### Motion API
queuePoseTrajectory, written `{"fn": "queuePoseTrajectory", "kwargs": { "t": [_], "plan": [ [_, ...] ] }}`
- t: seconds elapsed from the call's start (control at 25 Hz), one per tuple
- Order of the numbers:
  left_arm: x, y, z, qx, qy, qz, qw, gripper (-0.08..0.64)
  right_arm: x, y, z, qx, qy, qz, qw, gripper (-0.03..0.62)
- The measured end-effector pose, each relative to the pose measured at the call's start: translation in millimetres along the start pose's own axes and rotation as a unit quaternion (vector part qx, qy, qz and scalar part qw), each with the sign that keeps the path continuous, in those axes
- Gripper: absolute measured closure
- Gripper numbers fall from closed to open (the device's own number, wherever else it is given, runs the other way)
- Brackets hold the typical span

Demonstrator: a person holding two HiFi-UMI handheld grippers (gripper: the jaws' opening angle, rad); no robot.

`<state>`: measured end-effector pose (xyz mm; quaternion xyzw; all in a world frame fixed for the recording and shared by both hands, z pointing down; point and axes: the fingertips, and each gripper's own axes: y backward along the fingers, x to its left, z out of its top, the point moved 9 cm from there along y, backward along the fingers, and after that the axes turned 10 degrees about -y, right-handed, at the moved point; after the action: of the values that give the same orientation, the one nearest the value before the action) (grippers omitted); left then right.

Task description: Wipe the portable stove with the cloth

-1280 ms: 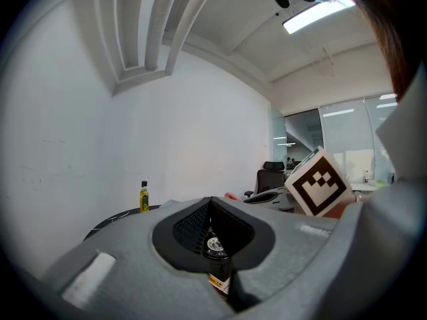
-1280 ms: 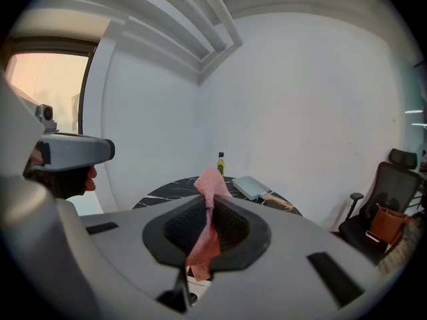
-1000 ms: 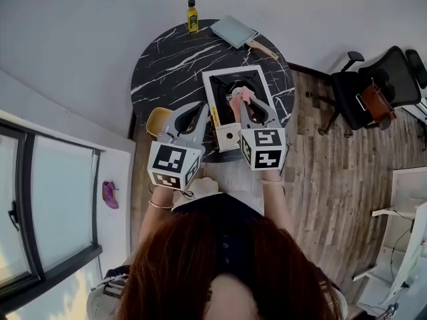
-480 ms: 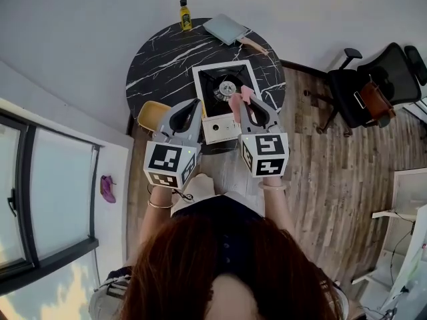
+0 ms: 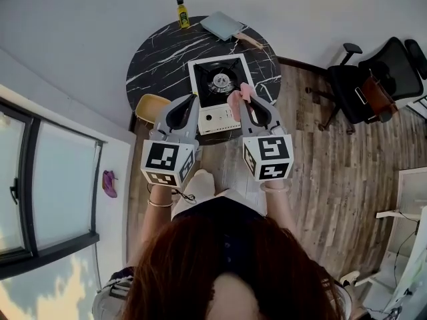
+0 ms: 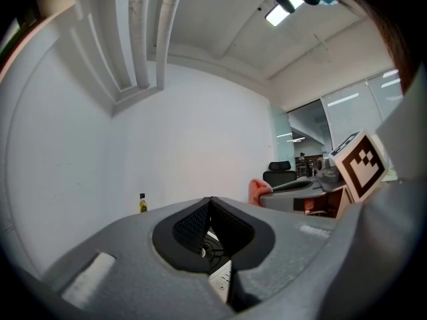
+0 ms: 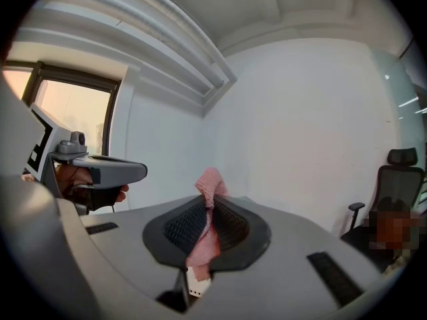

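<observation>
The portable stove [image 5: 215,117], white with a black top and a round burner [image 5: 220,82], sits on the near side of the round black marble table [image 5: 160,52]. My right gripper [image 5: 241,97] is shut on the pink cloth [image 5: 235,104], held over the stove's right edge. In the right gripper view the cloth [image 7: 208,202] pokes up from between the jaws of the right gripper [image 7: 209,204]. My left gripper [image 5: 189,99] hovers at the stove's left edge. Its jaws meet with nothing in them, and the left gripper [image 6: 211,204] shows the stove [image 6: 220,279] through its gap.
A yellow bottle [image 5: 181,12] and a grey-blue pan with a wooden handle [image 5: 224,25] lie at the table's far edge. A yellow seat [image 5: 149,105] sits at the table's left. A black office chair [image 5: 370,79] stands on the wooden floor to the right.
Both grippers have drawn back toward me. The right gripper carried the cloth from over the burner to the stove's right edge. The stove now shows whole between the grippers.
</observation>
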<state>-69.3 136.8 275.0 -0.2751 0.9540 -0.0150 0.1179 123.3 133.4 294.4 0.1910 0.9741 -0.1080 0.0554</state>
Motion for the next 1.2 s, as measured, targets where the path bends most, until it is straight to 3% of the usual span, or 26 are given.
{"fn": "queuePoseTrajectory", "kwargs": {
  "t": [1.2],
  "plan": [
    [-86.2, 37.9, 11.6, 0.001, -0.008, 0.018, 0.9998, 0.548, -23.1, 88.9, -15.7, -0.017, 0.004, 0.018, 1.0, 0.558]
  ]
}}
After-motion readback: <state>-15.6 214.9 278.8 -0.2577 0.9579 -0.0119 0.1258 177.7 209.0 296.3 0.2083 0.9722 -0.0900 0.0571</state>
